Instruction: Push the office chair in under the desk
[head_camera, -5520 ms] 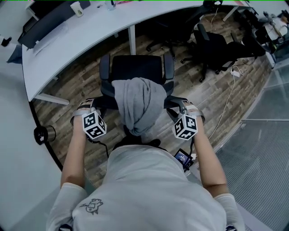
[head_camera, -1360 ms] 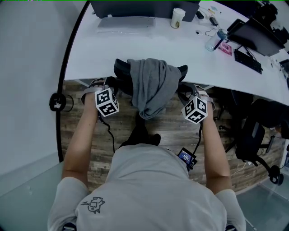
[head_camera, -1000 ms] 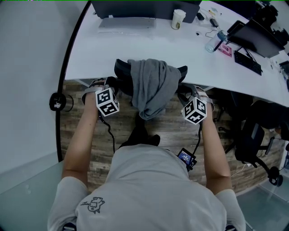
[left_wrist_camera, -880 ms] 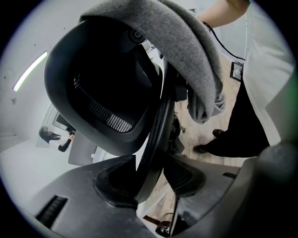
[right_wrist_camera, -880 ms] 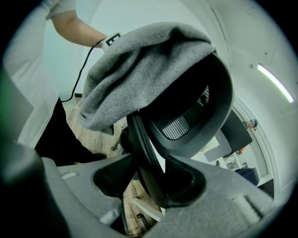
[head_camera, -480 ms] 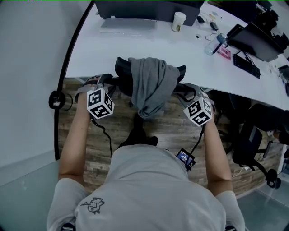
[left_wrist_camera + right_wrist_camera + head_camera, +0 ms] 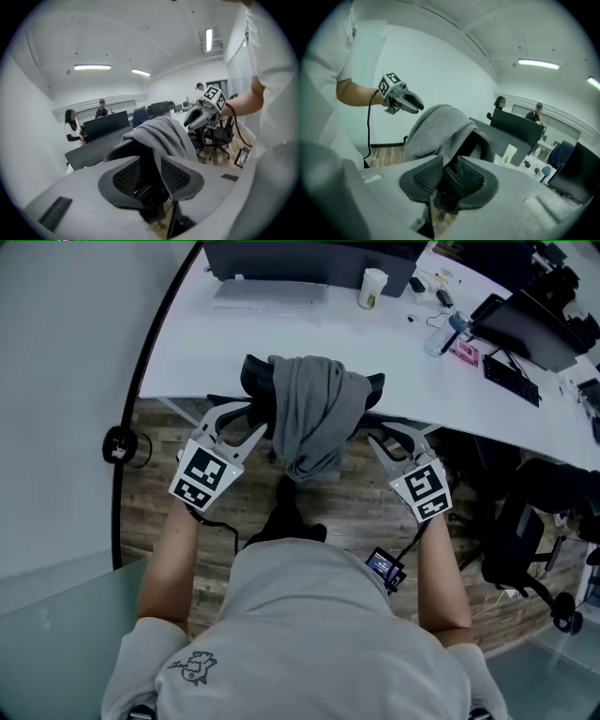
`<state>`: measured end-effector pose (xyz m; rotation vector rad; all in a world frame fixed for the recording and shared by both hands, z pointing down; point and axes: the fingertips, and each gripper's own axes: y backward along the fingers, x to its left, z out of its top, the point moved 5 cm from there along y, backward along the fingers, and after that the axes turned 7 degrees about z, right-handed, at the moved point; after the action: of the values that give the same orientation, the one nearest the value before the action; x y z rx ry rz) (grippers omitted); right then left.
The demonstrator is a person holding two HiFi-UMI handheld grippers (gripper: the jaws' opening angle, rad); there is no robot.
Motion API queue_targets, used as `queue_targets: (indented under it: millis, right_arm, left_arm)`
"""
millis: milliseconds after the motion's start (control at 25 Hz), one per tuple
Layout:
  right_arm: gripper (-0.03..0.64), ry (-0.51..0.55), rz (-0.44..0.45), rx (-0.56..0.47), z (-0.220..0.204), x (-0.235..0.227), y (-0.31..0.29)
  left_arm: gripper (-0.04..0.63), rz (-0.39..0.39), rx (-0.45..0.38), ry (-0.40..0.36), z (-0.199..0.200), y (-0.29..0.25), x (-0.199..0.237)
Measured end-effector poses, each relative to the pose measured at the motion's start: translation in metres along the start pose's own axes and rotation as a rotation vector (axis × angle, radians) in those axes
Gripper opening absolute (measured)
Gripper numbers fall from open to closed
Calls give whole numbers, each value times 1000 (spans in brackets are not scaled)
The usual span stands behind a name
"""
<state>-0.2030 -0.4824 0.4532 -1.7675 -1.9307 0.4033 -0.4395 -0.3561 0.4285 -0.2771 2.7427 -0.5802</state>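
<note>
Overlapping the desk (image 7: pixel 234 343) edge stands the office chair (image 7: pixel 254 379)

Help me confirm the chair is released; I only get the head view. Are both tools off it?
Observer: The left tool clamps nothing. Its jaws are closing, but the pads stand apart and the chair only shows dark through the gap.
Operator: And the right one?
Observer: The right tool is the same: jaws closing, pads apart, not pressing on the dark frame seen between them.
Operator: Anyone close by?
Observer: Two people stand behind the dark screens, away from the chair.
</note>
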Motion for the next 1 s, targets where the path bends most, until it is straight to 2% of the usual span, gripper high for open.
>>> queue_targets:
  millis: [200,280,400,680,800,1000]
  right_arm:
    - [37,-113,4,-179,18,19,21]
    - [3,-134,-8,-230,23,26,28]
    - [3,-148,-11,-268,24,37,32]
    - [3,-160,10,-275,14,57,33]
    - [3,-139,-3,-288,18,59,44]
    - [3,-91,-23,-296,22,65,68]
  left_arm:
    - [70,43,-131,135,14,20,-20]
    - [47,59,-161,191,17,28,-26]
    - [15,74,-182,244,16,34,-39]
    - [-2,85,-204,297,11,40,-60]
    - [-2,82,-201,286,13,45,-65]
    - [-2,104,-201,326,22,68,-73]
